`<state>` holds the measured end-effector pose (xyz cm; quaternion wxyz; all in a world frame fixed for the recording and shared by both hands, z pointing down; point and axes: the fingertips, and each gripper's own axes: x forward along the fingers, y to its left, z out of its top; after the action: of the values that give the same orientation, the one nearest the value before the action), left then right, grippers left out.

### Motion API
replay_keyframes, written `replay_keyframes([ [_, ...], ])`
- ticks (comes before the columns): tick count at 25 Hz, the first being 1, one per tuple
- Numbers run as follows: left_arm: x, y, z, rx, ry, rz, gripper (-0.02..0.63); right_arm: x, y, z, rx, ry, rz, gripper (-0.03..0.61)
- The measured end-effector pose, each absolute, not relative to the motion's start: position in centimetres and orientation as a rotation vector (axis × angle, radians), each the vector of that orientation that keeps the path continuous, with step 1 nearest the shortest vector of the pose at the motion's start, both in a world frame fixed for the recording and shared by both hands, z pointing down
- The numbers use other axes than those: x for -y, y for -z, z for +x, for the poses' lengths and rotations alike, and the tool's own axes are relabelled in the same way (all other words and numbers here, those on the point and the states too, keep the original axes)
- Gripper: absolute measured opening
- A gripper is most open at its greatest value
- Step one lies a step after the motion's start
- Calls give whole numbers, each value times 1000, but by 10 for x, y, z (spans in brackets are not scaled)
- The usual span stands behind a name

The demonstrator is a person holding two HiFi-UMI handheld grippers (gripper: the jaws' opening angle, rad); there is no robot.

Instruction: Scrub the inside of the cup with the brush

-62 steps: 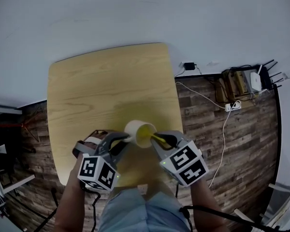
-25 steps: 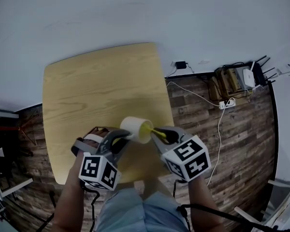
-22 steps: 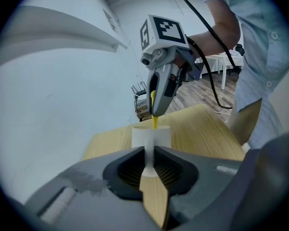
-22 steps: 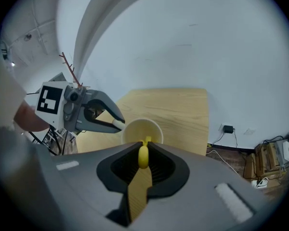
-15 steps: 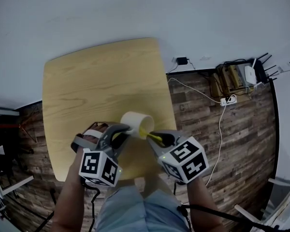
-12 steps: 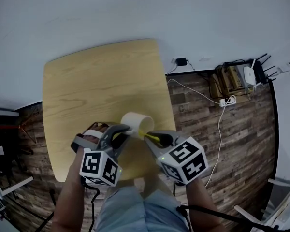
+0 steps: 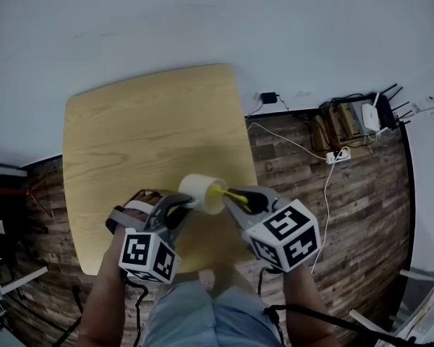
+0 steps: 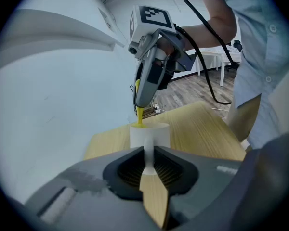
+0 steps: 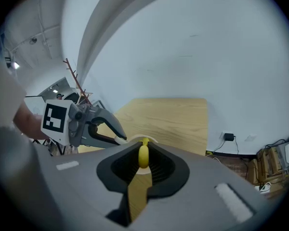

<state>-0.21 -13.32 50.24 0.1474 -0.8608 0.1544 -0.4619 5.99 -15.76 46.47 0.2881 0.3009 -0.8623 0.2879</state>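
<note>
Over the near right part of the pale wooden table [image 7: 145, 136], both grippers meet at one small white cup [image 7: 200, 191]. The left gripper [image 7: 182, 202] has it by the handle: its jaws are clamped on that thin white strip, and the cup body stands just beyond them. The cup is tipped, its mouth turned toward the right gripper [image 7: 231, 197]. That one is closed tight on the rounded handle of a yellow brush [image 7: 228, 194], pinched right between its jaws. And the brush goes in, its yellow end past the cup's rim, the inside wall glowing yellow around it. The person stands right behind, forearms reaching down to each gripper. Off to the right, the dark plank floor [image 7: 333, 215] carries a white power strip [image 7: 340, 155] and trailing cables.
</note>
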Motion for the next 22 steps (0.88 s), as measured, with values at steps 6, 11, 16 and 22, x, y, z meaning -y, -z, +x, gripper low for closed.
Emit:
replay_keyframes([
  [6, 134, -500, -1, -461, 1316, -2481, 77, 149, -479, 79, 2250, -805, 837, 39],
  [11, 137, -501, -1, -488, 1306, -2492, 77, 130, -490, 79, 2211, -865, 835, 40],
  [16, 140, -501, -1, -520, 1309, -2497, 77, 117, -488, 68, 2229, -903, 817, 40],
  [22, 138, -505, -4, -544, 1320, -2490, 77, 115, -476, 53, 2280, -916, 812, 40],
])
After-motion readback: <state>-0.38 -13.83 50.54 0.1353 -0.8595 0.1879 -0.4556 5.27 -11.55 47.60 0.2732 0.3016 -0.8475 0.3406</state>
